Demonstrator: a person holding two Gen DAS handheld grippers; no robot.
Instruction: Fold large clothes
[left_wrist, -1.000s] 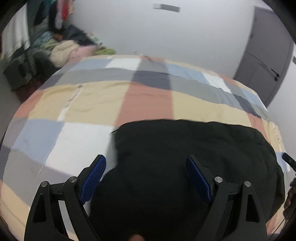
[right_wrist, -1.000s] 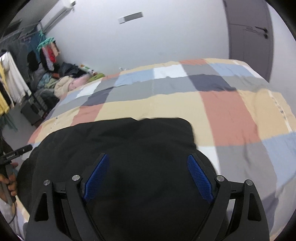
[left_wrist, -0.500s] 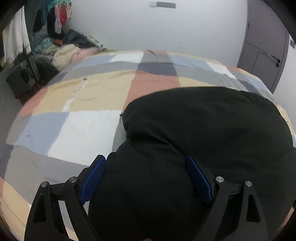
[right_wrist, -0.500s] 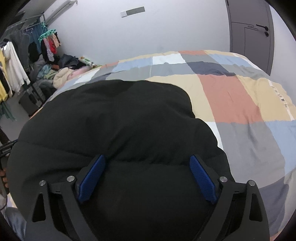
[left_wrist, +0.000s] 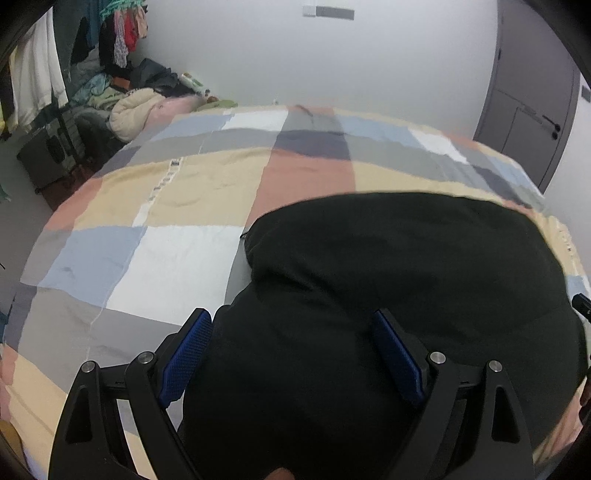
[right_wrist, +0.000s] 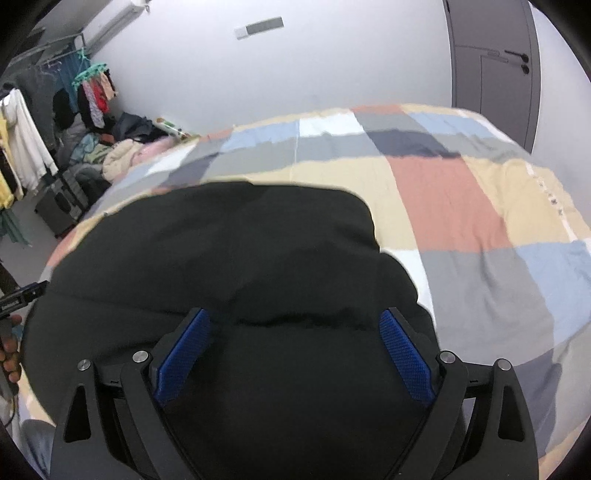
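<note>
A large black garment (left_wrist: 388, 280) lies in a bulky folded heap on the checked bedspread (left_wrist: 177, 206). It also fills the lower middle of the right wrist view (right_wrist: 229, 266). My left gripper (left_wrist: 291, 354) is open, its blue pads wide apart over the garment's left near part. My right gripper (right_wrist: 291, 354) is open too, its pads wide apart over the garment's right near part. Neither gripper holds cloth between its pads.
The bed runs to a white wall. A pile of clothes (left_wrist: 136, 107) and a hanging rack (right_wrist: 22, 147) stand at the left. A grey door (right_wrist: 491, 66) is at the right. A hand with the other gripper's handle (right_wrist: 11, 332) shows at the left edge.
The garment rose and spread toward the cameras half a second ago and has now dropped back lower on the bed. Both grippers stayed open throughout.
</note>
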